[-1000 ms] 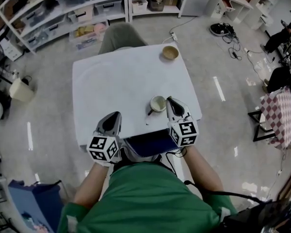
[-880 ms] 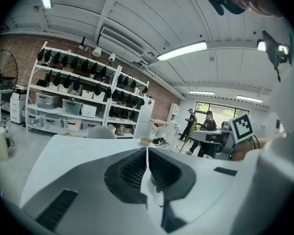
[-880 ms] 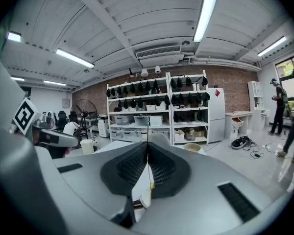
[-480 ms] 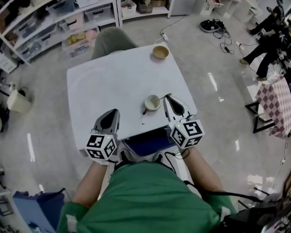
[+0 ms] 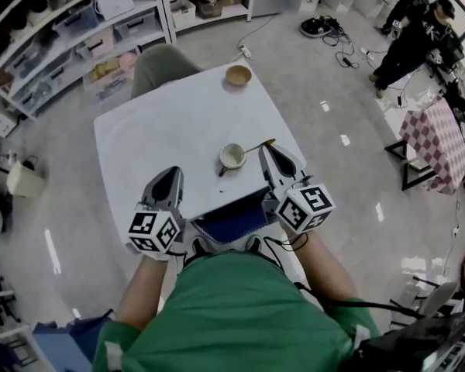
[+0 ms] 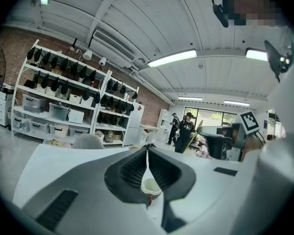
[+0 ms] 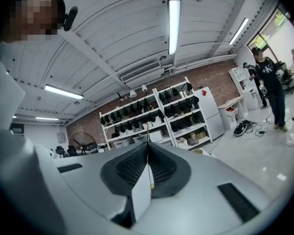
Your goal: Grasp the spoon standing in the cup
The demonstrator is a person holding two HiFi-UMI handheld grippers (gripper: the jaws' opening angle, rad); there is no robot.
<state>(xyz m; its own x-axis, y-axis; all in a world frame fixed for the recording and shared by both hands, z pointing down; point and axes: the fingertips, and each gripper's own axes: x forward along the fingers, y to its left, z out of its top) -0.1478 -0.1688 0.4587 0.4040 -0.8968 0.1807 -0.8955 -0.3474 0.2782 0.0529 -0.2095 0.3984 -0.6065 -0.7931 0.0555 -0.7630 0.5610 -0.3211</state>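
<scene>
- The cup (image 5: 232, 156) stands near the front edge of the white table (image 5: 155, 130), toward the person's right side. The spoon (image 5: 260, 146) leans out of it, bowl end down inside and slim golden handle slanting rightward over the rim.
- The right gripper (image 5: 266, 148) has its tips at the outer end of that handle, just right of the cup. Its jaws are clenched. In its own view a thin yellowish sliver runs along the seam between the pads, which I read as the handle pinched edge-on, so it looks to be grasping the spoon.
- The left gripper (image 5: 173, 172) lies well to the left of the cup and apart from it. Its jaws are pressed together on nothing, and its view merely looks toward the cup through the notch under the pads.
- The spoon's long axis runs from the cup toward the right gripper's tips, so the right hand is plainly the nearer one. A lift would probably need to follow that slant, up and rightward, so the bowl end clears the rim without tipping the cup.
</scene>
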